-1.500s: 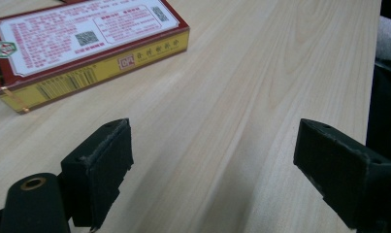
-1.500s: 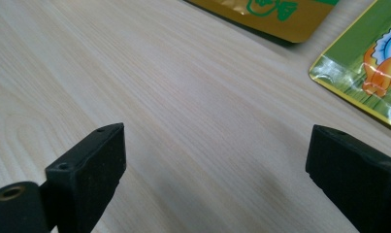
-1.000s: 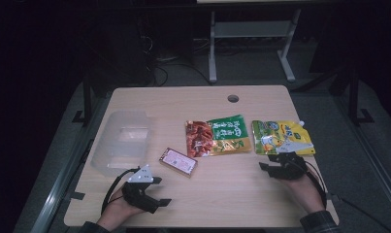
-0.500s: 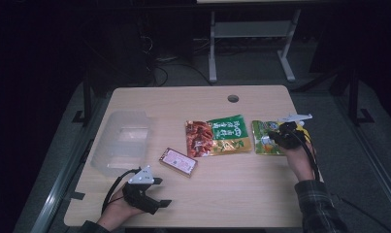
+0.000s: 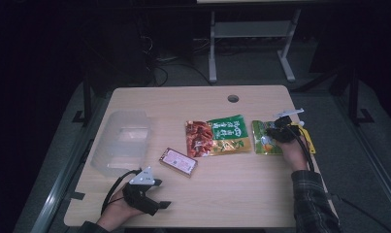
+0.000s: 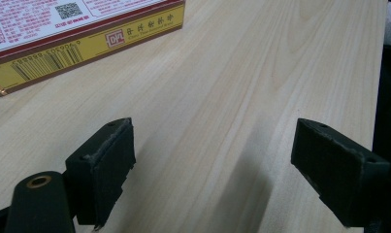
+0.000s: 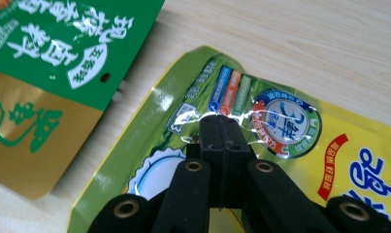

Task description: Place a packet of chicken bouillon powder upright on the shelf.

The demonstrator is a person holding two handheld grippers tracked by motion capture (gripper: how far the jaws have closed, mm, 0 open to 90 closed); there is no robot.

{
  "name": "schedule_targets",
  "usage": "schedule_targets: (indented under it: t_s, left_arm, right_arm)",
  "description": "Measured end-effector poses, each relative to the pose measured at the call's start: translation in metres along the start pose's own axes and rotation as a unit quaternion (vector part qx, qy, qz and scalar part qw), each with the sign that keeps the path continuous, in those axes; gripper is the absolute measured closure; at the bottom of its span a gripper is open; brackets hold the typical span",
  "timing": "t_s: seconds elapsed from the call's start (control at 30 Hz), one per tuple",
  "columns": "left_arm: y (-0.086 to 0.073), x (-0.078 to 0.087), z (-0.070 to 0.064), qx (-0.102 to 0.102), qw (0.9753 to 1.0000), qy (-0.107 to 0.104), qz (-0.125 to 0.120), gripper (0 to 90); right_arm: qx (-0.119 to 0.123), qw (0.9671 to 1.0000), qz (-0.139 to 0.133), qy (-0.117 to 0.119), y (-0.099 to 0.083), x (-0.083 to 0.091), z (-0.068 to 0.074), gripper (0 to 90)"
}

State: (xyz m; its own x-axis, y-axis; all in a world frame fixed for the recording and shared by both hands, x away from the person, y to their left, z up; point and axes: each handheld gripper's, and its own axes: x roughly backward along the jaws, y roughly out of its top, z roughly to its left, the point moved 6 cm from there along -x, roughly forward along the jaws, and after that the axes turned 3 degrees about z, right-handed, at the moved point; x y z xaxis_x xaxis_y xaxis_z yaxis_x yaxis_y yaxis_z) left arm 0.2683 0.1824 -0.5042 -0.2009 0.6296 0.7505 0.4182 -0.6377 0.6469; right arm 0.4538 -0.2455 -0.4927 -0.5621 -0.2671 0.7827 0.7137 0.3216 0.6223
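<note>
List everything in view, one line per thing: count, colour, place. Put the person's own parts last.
table: one, light wood, centre of the high view.
plastic container: one, clear, left part of the table.
flat box: one, red and gold, right of the container.
green pouch: one, green, red and gold, mid-table.
yellow-green pouch: one, right of the green pouch, under the right jaws.
metal stand: one, grey, on the floor beyond the table.
left hand-held gripper: one, black, jaws apart, near edge.
right hand-held gripper: one, black, jaws together on the yellow-green pouch.
</note>
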Motion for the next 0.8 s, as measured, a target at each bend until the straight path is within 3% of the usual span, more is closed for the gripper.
schedule_targets:
  t_s: [0.23,0.47,0.8]
  left_arm:
    - [-0.001,-0.001,-0.001,-0.001,1.0000,-0.006,0.005,15.3]
    - [-0.001,-0.002,-0.001,-0.004,0.9999,-0.008,0.011,15.3]
    - [-0.002,-0.002,-0.002,-0.002,0.9999,-0.012,0.011,16.3]
  right_arm:
    - [0.016,0.9997,0.011,0.012,-0.006,0.005,0.003,90.0]
    - [0.034,0.9988,0.025,0.026,-0.011,0.010,0.014,90.0]
    - [0.064,0.9969,0.040,0.022,-0.031,0.024,0.024,90.0]
